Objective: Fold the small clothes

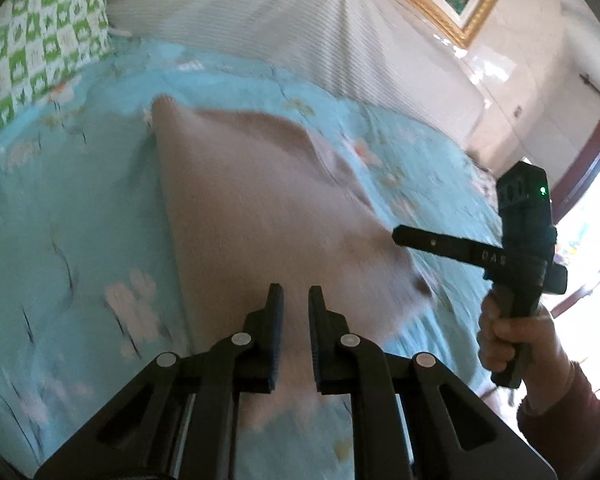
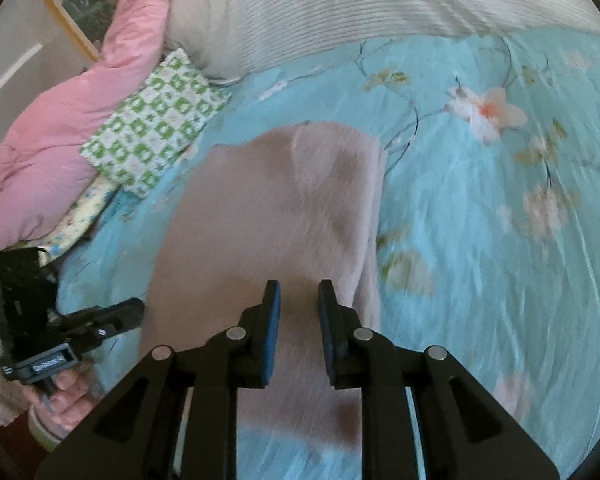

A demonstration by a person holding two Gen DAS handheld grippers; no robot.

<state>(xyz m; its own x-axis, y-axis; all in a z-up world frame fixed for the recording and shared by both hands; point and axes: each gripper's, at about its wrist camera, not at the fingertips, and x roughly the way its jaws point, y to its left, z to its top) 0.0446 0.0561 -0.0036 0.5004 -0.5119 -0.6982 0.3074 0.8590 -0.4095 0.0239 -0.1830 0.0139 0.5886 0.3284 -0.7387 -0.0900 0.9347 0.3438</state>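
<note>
Low in the left wrist frame, the left hand-held gripper [image 1: 296, 300] tilts downward, jaws a narrow gap apart over the pink garment [image 1: 260, 208], cloth between them; blur hides whether they pinch it. Likewise the right hand-held gripper [image 2: 299, 294], its grip also unclear. At right, a hand [image 1: 512, 340] clasps that gripper's handle. Lying on the blue floral bedspread [image 1: 60, 200], the garment's long axis runs from lower centre toward the upper frame.
</note>
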